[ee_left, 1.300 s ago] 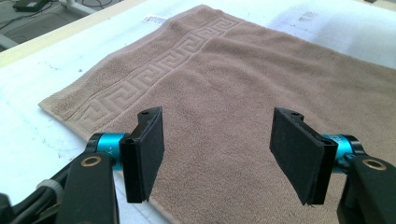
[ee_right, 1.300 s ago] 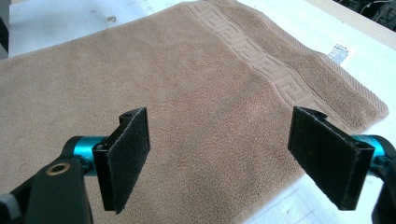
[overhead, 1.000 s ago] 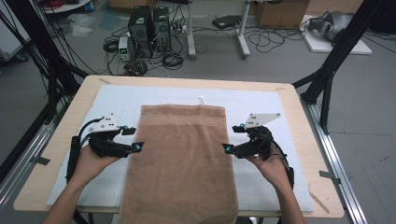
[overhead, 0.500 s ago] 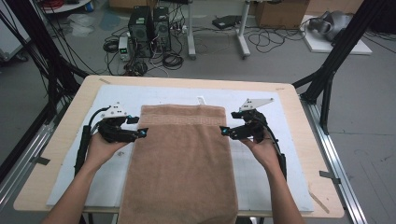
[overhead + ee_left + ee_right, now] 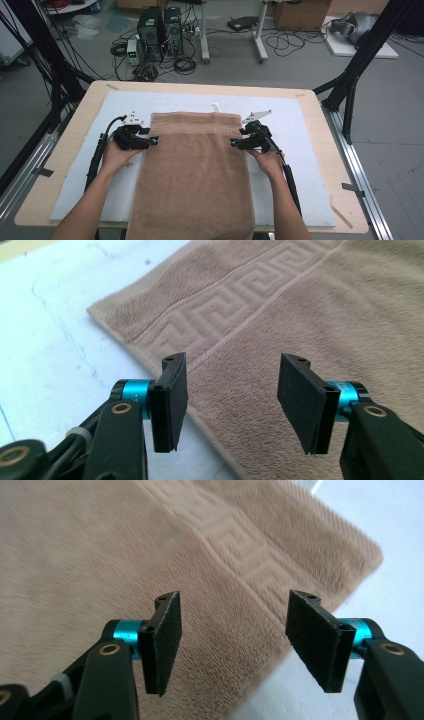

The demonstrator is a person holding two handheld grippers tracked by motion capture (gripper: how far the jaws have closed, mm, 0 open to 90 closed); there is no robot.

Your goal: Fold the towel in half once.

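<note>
Tools at the towel's far corners

Left tool [image 5: 154, 142] and right tool [image 5: 234, 143], jaws spread but just closing, straddle the flat brown towel's [image 5: 195, 170] edges mid-frame; nothing gripped, folding not begun.

From the high view I get even, diffuse overhead light; the white mat [image 5: 310, 150] reads bright without glare, and the floor at the far side is dimmer. Shadows are soft and short, just a faint one beside each forearm. The picture is slightly soft overall, and the table [image 5: 65, 145] edges bow a little toward the corners. In the left gripper view the towel [image 5: 310, 315] weave is fairly crisp. The right gripper view smears the towel at its far left, while the 2 black fingers [image 5: 162, 640] stay sharp.
</note>
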